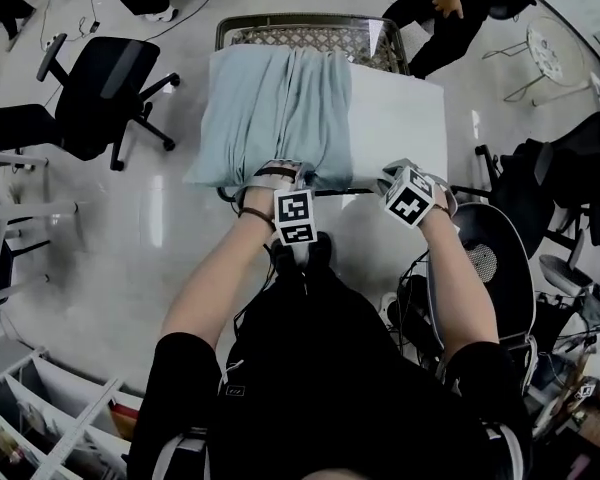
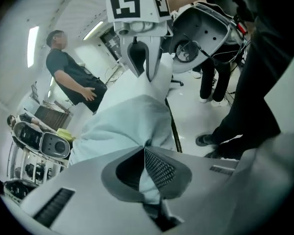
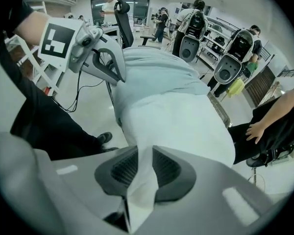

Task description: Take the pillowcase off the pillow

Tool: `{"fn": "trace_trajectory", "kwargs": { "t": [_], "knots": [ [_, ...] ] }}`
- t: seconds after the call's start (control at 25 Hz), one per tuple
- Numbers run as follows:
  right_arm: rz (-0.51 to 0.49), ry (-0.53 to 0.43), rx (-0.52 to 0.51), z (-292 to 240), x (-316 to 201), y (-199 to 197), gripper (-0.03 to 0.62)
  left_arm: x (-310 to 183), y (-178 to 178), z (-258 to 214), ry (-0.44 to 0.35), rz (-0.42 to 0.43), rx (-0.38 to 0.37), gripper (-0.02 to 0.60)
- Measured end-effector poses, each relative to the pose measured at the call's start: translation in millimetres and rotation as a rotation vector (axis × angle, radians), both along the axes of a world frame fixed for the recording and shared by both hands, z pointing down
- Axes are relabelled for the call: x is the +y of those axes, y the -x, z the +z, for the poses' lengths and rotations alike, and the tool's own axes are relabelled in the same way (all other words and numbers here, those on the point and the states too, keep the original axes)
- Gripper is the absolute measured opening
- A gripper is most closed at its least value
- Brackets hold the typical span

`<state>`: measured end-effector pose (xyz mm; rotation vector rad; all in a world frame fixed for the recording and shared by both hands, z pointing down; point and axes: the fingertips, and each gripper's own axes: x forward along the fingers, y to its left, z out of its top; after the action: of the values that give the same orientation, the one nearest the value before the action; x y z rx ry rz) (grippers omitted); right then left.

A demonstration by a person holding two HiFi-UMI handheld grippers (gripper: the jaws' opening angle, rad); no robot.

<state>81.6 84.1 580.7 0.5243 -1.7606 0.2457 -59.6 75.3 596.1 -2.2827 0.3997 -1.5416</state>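
Left gripper [image 2: 145,153] on one pillowcase [image 1: 270,108], right gripper [image 3: 140,166] on one pillow [image 1: 395,118]

- In the head view, the pale blue fabric pillowcase [image 1: 270,118] hid much of the white pillow [image 1: 400,128].
- It half covered the brown woven basket [image 1: 300,36] behind.
- The top edge cut off a dark-clothed person [image 1: 450,8].

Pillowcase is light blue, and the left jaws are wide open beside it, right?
Not quite. The pillowcase is light blue, but the left gripper has its jaws shut on it, not wide open beside it, as the left gripper view shows.
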Motion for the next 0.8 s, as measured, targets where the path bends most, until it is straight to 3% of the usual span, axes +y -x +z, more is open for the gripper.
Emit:
{"fn": "trace_trajectory", "kwargs": {
  "t": [0.12,0.24,0.4,0.52,0.64,0.68,0.8],
  "knots": [
    [0.009,-0.004,-0.003,5,3,-6,0.071,-5,46,8,0.009,-0.013,-0.098,0.008],
    [0.01,0.0,-0.017,9,7,-8,0.061,-9,99,7,0.0,-0.035,-0.145,0.008],
    [0.01,0.025,-0.056,15,17,0,0.058,-12,144,3,-0.002,-0.103,-0.149,0.008],
    [-0.005,0.072,-0.022,28,30,1,0.071,1,143,9,0.064,-0.119,-0.137,0.009],
    [0.018,0.106,-0.014,23,30,-1,0.095,12,125,-3,0.115,-0.114,-0.062,0.033],
    [0.036,0.096,-0.025,16,24,-1,0.115,12,121,-13,0.126,-0.12,-0.018,0.035],
    [0.081,0.003,-0.062,-12,-8,-6,0.095,-10,113,-48,0.129,-0.159,0.114,0.037]
  ]
}}
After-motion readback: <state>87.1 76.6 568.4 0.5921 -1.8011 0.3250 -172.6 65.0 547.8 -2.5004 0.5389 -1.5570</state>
